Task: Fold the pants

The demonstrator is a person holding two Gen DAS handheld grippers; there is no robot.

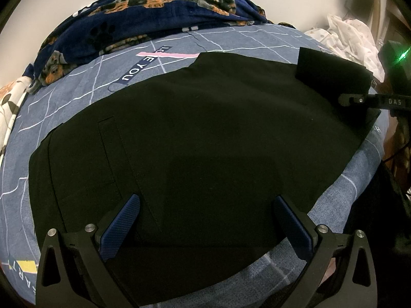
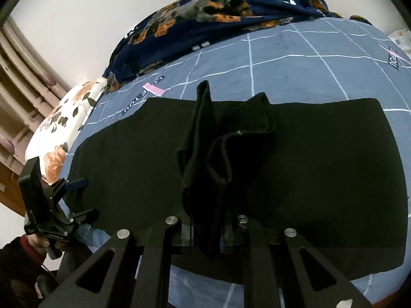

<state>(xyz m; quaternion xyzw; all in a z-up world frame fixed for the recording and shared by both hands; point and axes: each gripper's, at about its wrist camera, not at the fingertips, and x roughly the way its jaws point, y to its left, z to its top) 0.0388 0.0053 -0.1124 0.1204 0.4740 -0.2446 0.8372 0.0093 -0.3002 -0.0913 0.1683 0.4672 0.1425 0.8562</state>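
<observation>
While the black pants (image 1: 195, 133) lie flat across the bed (image 1: 77, 95), waistband end toward the left tongs (image 1: 205, 228), which hang spread w/ nothing between them, the right tongs (image 2: 209, 233) are pressed together on a bunched leg end lifted over the middle. Fabric looks light, soft, floppy, not slippery — best held at hem or fold edge, both layers together. Left cam shows the pocket seam & whole spread; only right cam shows the pinched bunch close up.

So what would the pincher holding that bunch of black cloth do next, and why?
Probably carry the leg end on across the pants toward the waist and lay it flat. The right gripper is shut on it, lifted and bunched, while the left gripper waits open over the waist end.
</observation>
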